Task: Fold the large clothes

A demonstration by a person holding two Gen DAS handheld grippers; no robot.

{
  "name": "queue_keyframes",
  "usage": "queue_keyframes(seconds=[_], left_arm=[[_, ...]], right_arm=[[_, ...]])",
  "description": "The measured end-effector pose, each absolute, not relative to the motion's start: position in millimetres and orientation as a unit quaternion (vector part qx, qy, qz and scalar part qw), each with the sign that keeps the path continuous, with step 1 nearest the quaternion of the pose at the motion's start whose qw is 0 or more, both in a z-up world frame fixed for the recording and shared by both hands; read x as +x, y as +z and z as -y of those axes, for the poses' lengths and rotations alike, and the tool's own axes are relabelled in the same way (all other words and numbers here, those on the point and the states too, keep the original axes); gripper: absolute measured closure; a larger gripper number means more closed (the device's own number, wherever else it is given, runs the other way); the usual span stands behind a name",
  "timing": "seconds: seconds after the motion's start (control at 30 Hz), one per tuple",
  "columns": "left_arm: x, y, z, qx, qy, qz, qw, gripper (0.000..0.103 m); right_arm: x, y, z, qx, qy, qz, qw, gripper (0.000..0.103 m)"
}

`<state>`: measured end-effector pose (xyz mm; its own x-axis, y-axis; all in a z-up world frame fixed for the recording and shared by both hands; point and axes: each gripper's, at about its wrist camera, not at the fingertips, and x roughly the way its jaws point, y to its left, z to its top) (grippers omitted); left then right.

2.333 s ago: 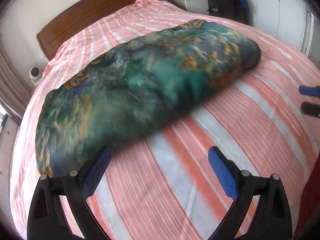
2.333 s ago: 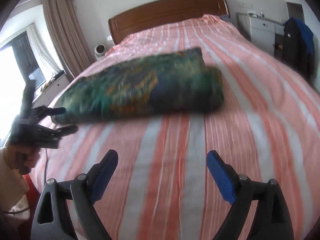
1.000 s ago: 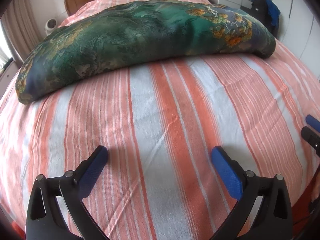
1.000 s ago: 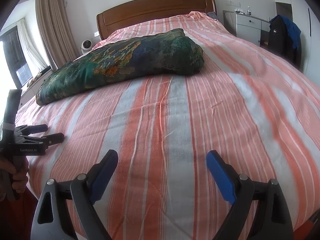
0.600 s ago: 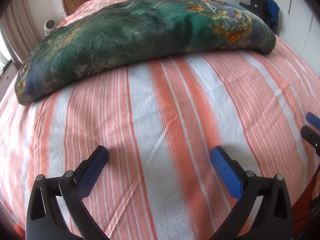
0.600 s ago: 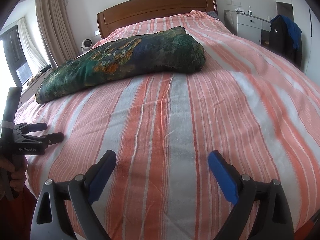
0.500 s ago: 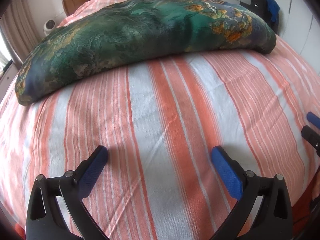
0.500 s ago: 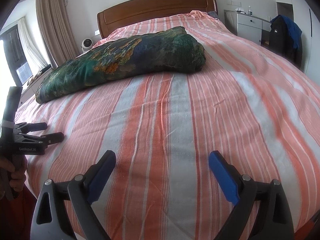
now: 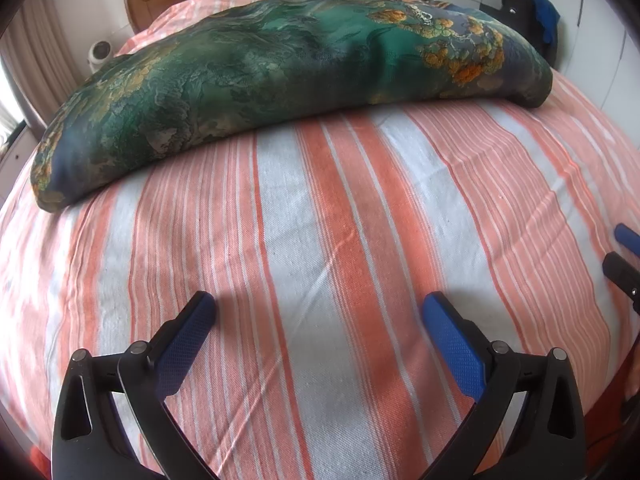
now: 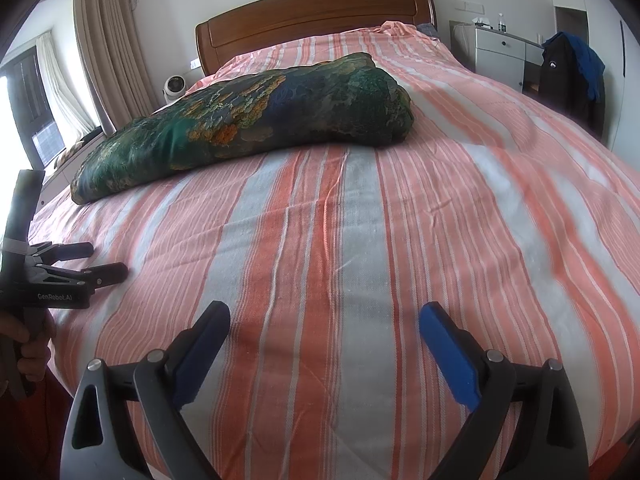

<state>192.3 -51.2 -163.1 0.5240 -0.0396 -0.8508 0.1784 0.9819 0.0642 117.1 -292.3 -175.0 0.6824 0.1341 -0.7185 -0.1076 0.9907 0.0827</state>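
A large green and blue cloth with orange patterns point(image 9: 280, 72) lies folded into a long bundle across the middle of the bed; it also shows in the right wrist view point(image 10: 248, 120). My left gripper point(image 9: 316, 308) is open and empty, low over the striped sheet near the foot of the bed, well short of the bundle. My right gripper point(image 10: 324, 316) is open and empty, also over the sheet near the foot. The left gripper shows at the left edge of the right wrist view point(image 10: 102, 258), and the right gripper's fingertips point(image 9: 624, 236) show at the right edge of the left wrist view.
The bed has an orange and white striped sheet point(image 10: 360, 240) and a wooden headboard point(image 10: 312, 16). A white drawer unit point(image 10: 500, 56) and a dark jacket on a chair point(image 10: 568, 76) stand to the right. Curtains point(image 10: 104, 40) and a small white fan point(image 10: 174, 88) are on the left.
Both grippers drew back from the bundle toward the foot of the bed about two seconds ago. In the last second they have barely moved, and the bundle lies still.
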Motion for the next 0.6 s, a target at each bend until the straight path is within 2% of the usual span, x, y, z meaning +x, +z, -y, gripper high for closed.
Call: queue_keyframes(seconds=[0.6], left_arm=[[187.5,-162.4,43.7,0.067,-0.071,-0.480,0.872,0.000]], right_arm=[[117.6,-175.8,291.4,0.015,0.066,-0.394,0.917,0.007]])
